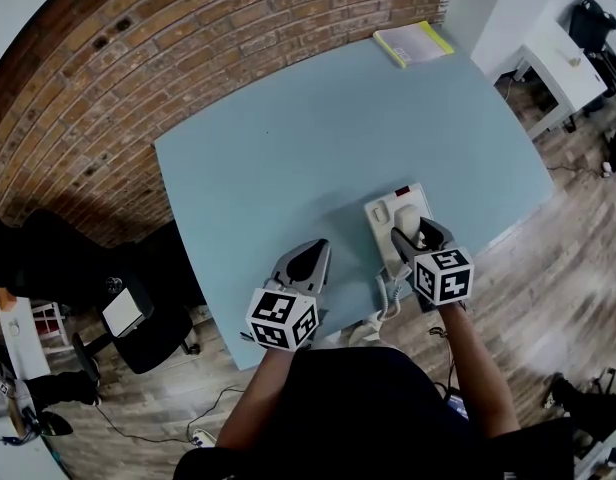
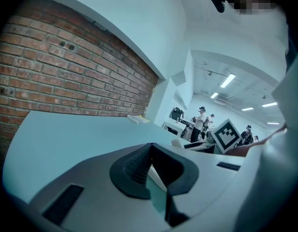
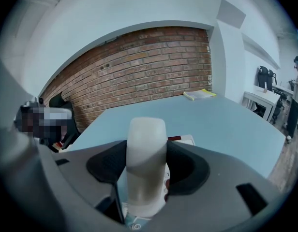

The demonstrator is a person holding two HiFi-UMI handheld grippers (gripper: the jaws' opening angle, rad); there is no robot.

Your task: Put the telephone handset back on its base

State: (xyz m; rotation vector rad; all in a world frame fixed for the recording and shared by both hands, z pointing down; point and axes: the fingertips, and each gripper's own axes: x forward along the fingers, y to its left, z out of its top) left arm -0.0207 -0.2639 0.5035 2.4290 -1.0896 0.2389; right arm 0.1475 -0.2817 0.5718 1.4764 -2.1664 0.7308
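Head view: the right gripper [image 1: 418, 236] is clamped on the pale handset [image 1: 409, 218], which it holds over the base [image 1: 386, 211], whose far end shows ahead of its jaws. The base lies by the table's [image 1: 288, 138] near edge, and its coiled cord [image 1: 388, 293] drops over that edge behind the tool. The left gripper [image 1: 310, 258] is off to its left, well apart, at the same edge. Wide bare tabletop runs ahead of both to a yellow notepad [image 1: 413, 44] at the far edge.

Left gripper view: the jaw tips meet with nothing between them. Open table runs ahead to the brick wall [image 2: 67, 66].

Right gripper view: the handset fills the gap between the pads, with the base just beyond and bare table past it
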